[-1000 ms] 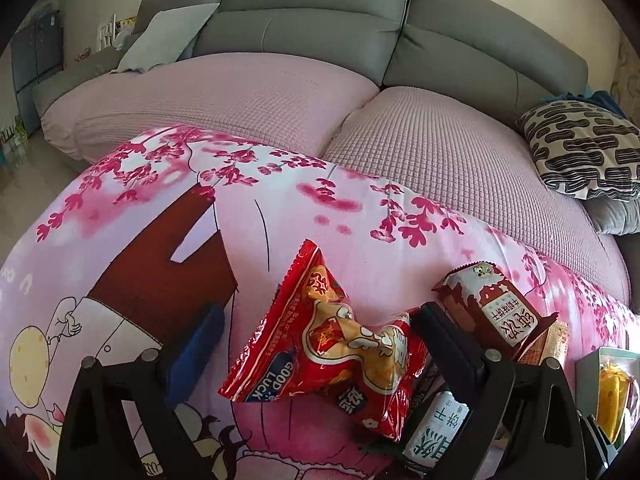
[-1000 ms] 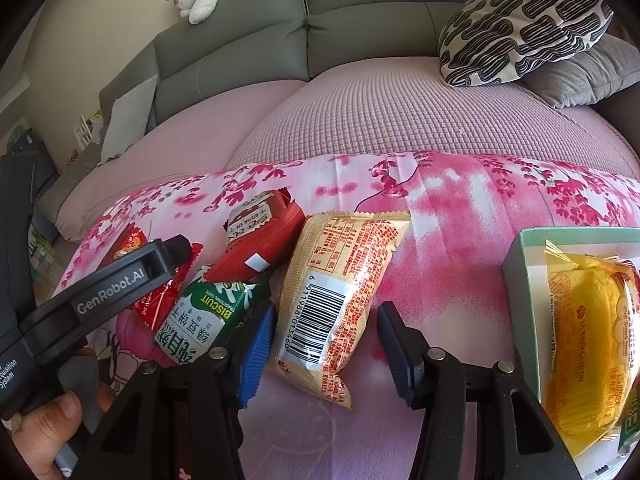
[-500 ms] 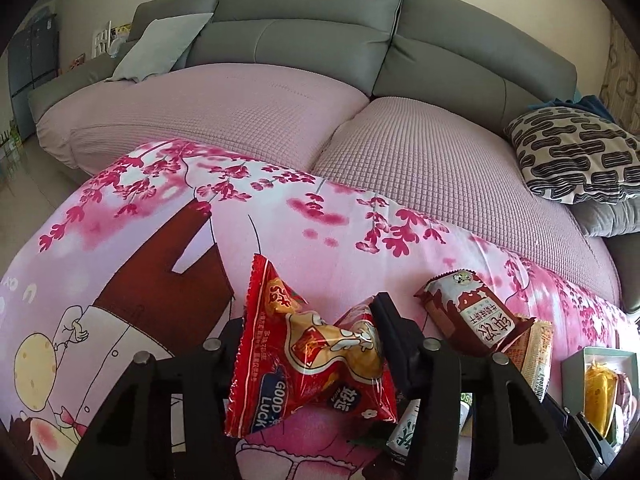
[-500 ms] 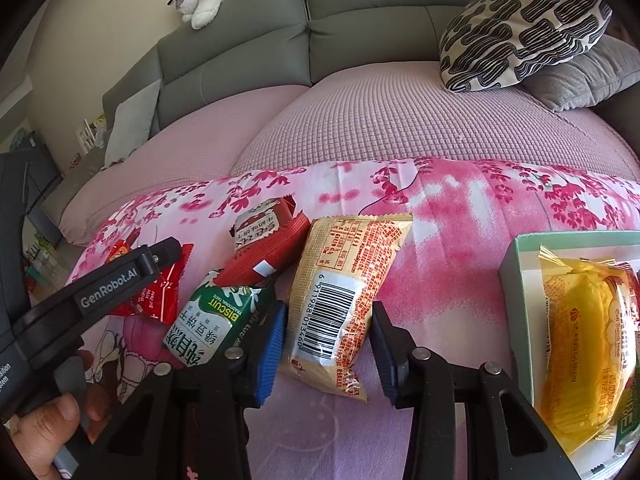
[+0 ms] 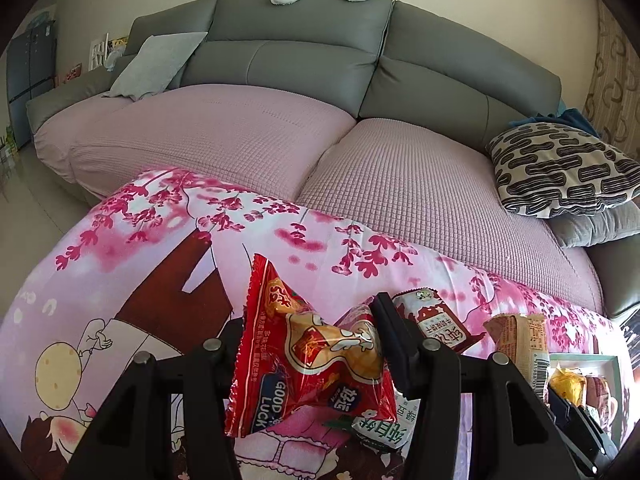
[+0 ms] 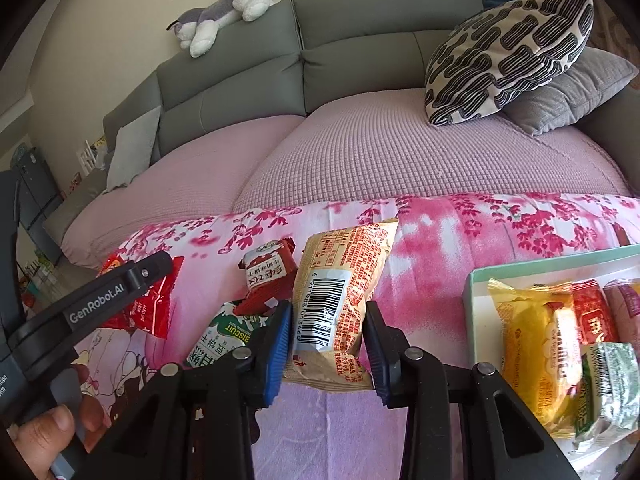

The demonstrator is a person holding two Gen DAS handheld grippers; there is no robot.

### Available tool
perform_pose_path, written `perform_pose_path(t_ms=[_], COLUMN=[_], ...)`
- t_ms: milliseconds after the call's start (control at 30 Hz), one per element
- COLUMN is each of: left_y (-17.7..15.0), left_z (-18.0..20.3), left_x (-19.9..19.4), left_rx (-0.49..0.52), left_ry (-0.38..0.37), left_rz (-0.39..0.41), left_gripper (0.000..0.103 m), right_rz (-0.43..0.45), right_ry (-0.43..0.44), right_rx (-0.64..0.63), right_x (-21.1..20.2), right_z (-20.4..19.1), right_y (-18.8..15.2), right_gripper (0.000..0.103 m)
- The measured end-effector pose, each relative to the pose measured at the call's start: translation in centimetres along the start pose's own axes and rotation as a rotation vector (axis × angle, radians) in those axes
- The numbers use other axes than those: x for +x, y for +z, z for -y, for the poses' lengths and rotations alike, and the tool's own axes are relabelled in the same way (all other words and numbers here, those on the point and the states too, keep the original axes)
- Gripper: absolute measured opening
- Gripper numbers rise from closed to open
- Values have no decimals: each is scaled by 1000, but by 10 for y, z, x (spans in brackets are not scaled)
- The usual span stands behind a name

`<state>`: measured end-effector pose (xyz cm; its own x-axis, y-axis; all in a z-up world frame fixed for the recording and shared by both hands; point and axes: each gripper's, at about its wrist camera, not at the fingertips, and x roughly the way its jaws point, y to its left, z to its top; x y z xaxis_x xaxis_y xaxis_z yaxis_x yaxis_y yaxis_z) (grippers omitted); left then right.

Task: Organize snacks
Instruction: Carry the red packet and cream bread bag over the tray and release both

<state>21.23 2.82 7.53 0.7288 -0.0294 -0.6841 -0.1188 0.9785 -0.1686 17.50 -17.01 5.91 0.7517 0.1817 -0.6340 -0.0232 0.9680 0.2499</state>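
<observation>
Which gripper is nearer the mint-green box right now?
Right. The right gripper, clamped on the tan barcode packet, sits just beside the mint-green box. The left gripper, holding the red snack bag, is farther away.

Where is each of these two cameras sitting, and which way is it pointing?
Left wrist: rides on the left gripper, looking forward and down over the blossom-print cloth to the grey sofa; its black fingers pinch a red snack bag.
Right wrist: rides on the right gripper, same heading; its jaws have just been closing and clamp a tan barcoded packet. The person's hand and the left gripper show at its left.
Shared: sofa, plush husky, patterned pillow, green box.
</observation>
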Motion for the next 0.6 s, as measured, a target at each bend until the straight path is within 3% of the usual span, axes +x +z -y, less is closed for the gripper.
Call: perform_pose_path(t_ms=[333, 600], left_y=[0, -15], left_z=[36, 95], left_x=[-22, -27], left_rx=[80, 215], left_ry=[-86, -201], left_rz=[23, -5], left_gripper=[55, 55], right_rz=[67, 93], right_ry=[-129, -302], right_rx=[62, 194], right_x=[-38, -67], right_z=[33, 98], right_y=[16, 20], right_gripper=[38, 38])
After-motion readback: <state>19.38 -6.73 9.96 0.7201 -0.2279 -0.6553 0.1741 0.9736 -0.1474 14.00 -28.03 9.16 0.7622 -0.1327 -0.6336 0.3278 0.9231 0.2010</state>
